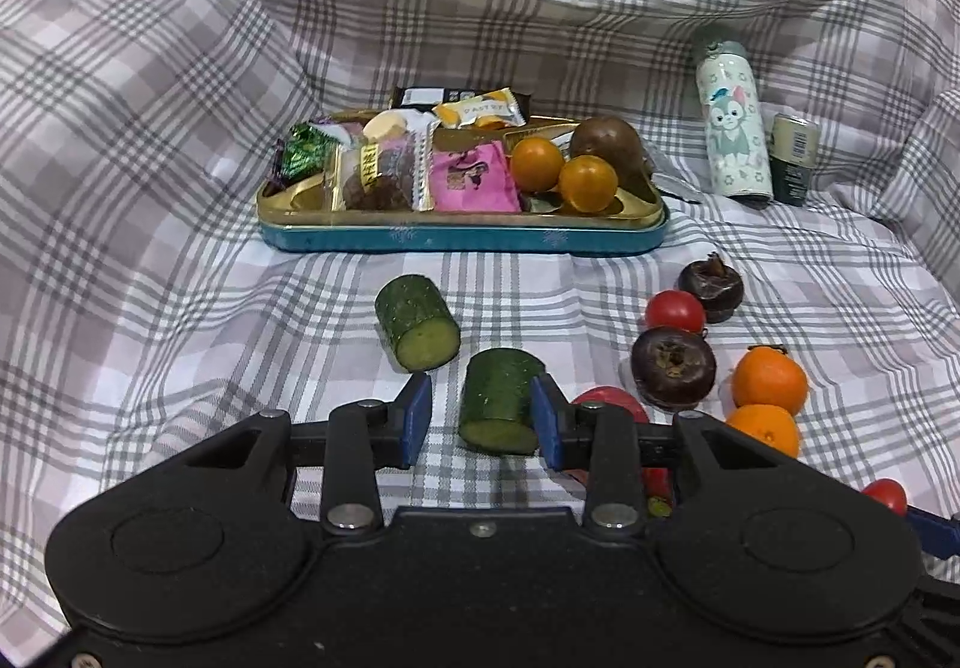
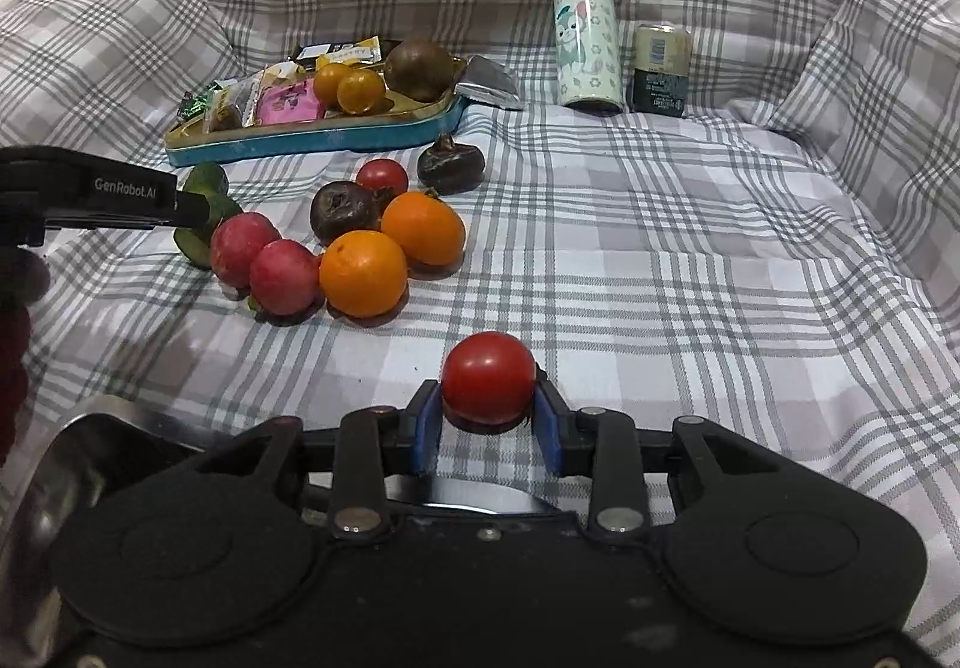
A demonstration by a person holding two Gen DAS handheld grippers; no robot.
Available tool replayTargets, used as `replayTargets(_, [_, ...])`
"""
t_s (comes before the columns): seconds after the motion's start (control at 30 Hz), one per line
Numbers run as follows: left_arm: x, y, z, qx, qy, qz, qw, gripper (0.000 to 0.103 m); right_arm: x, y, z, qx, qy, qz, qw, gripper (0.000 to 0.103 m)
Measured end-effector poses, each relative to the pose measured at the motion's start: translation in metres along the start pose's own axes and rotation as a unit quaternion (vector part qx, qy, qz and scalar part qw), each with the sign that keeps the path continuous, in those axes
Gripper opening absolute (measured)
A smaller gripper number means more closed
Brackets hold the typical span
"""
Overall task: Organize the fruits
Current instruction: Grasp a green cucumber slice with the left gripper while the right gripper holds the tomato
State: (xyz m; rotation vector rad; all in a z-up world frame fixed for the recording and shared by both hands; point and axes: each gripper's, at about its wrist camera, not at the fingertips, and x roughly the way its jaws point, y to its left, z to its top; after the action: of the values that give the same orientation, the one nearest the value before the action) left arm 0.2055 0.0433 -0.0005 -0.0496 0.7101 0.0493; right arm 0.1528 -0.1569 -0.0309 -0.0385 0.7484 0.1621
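Left gripper (image 1: 481, 415): spread around a cucumber piece (image 1: 503, 399); the right blue pad touches it, the left pad stands apart.
Right gripper (image 2: 487, 419): its blue pads are at both sides of a red tomato (image 2: 488, 381); whether they press it, I cannot tell.
Second cucumber piece (image 1: 418, 330): lies on the checked cloth (image 1: 180, 260), near the tray (image 1: 462, 236).
Oranges (image 2: 363, 273): two, touching, beside two red fruits (image 2: 264, 266).
Tray content: snack packets and yellow fruits.

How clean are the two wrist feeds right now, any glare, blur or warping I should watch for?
Left wrist view: sharp centre, fisheye bends the plaid cloth edges, dark corners, tin tray rim shines. Right wrist view: highlight on the tomato, strong glare off the metal bowl lower left.
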Motion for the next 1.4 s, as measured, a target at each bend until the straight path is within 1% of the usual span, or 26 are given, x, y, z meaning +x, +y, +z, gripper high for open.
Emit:
replayTargets(0.2, [0.007,0.001,0.002,-0.014,-0.001,-0.010,0.9999,0.048,0.003,0.000,0.000,0.004,-0.009,-0.003,1.000,0.034])
replayTargets(0.33, [0.012,-0.006,0.001,-0.001,0.003,-0.010,0.9999,0.048,0.004,0.001,0.000,0.004,-0.012,-0.004,1.000,0.035])
replayTargets(0.43, [0.012,-0.009,-0.001,0.007,-0.003,-0.004,1.0000,0.048,0.005,0.000,0.001,0.009,-0.013,-0.003,1.000,0.036])
replayTargets(0.6, [0.014,-0.005,0.000,-0.009,0.001,-0.011,0.9999,0.048,0.006,-0.001,0.003,0.019,-0.012,-0.001,1.000,0.036])
replayTargets(0.67, [0.015,-0.003,0.000,-0.016,0.003,-0.018,0.9997,0.043,0.007,-0.001,0.003,0.021,-0.013,-0.001,1.000,0.036])
replayTargets(0.7, [0.015,-0.002,0.000,-0.021,0.002,-0.024,0.9995,0.043,0.007,-0.001,0.003,0.022,-0.013,0.000,1.000,0.036])
replayTargets(1.07, [0.012,0.001,-0.003,-0.022,-0.006,-0.027,0.9994,0.042,0.006,-0.004,0.005,0.038,-0.017,0.002,0.999,0.034])
replayTargets(1.2, [0.010,0.003,-0.003,-0.025,-0.002,-0.027,0.9993,0.042,0.005,-0.002,0.004,0.031,-0.021,-0.001,0.999,0.033])
replayTargets(1.23, [0.011,0.003,-0.004,-0.022,0.004,-0.028,0.9994,0.043,0.005,-0.001,0.003,0.027,-0.019,-0.002,0.999,0.033])
replayTargets(1.4, [0.009,-0.001,-0.006,-0.005,0.004,-0.020,0.9998,0.044,0.004,0.004,0.001,0.011,-0.021,-0.008,1.000,0.033])
